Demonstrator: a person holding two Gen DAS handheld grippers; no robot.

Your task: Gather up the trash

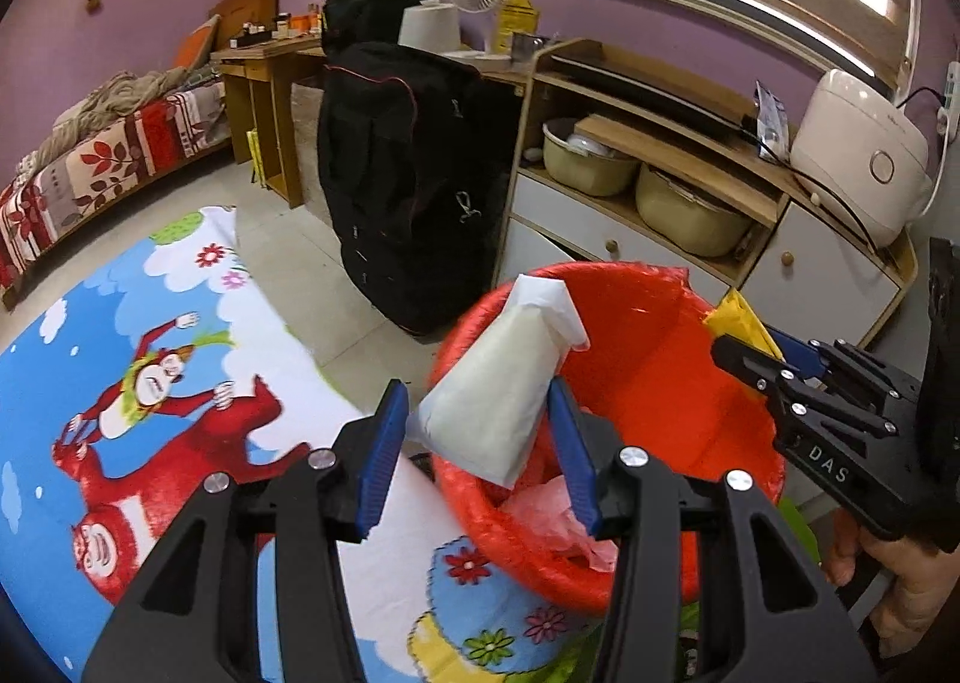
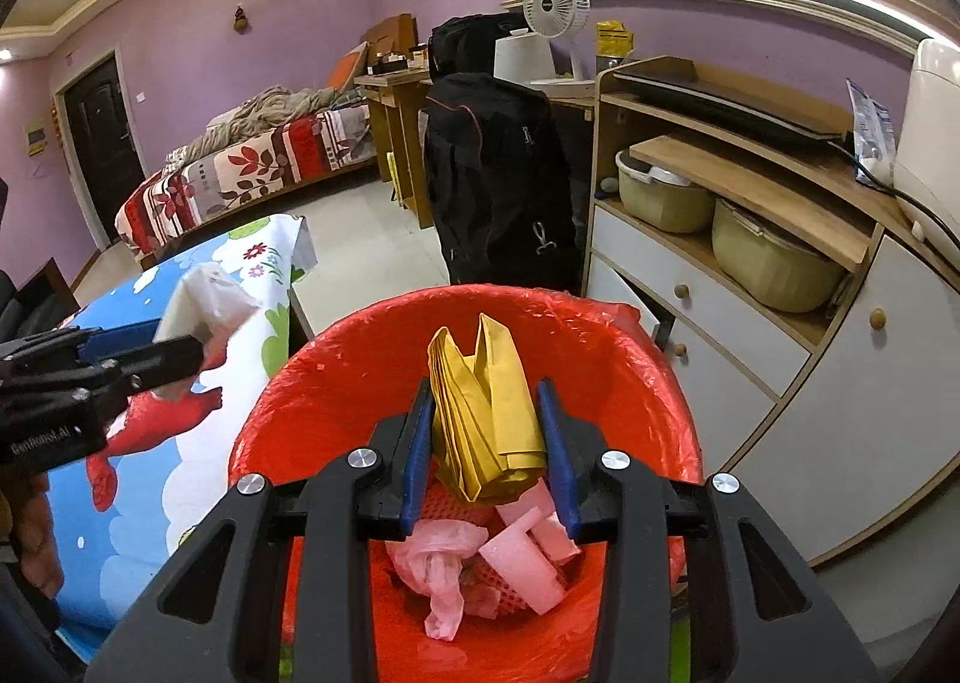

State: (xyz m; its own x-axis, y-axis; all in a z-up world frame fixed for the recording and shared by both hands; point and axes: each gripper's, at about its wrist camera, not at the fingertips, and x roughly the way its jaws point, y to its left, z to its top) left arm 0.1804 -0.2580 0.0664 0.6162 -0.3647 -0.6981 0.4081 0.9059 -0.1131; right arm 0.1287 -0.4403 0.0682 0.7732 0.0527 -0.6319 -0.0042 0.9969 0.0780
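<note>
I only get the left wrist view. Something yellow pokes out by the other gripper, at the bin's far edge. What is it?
Observer: A yellow folded paper, upright between the pads of the right gripper, above the red-lined bin.
Operator: What is down in the bin besides that pink bag?
Observer: Next to the pink plastic bag lie pale pink foam blocks.
Operator: Is my white packet over the bin?
Observer: In the right wrist view the white packet in the left gripper shows left of the bin's rim, with the cartoon-print cloth behind it.
</note>
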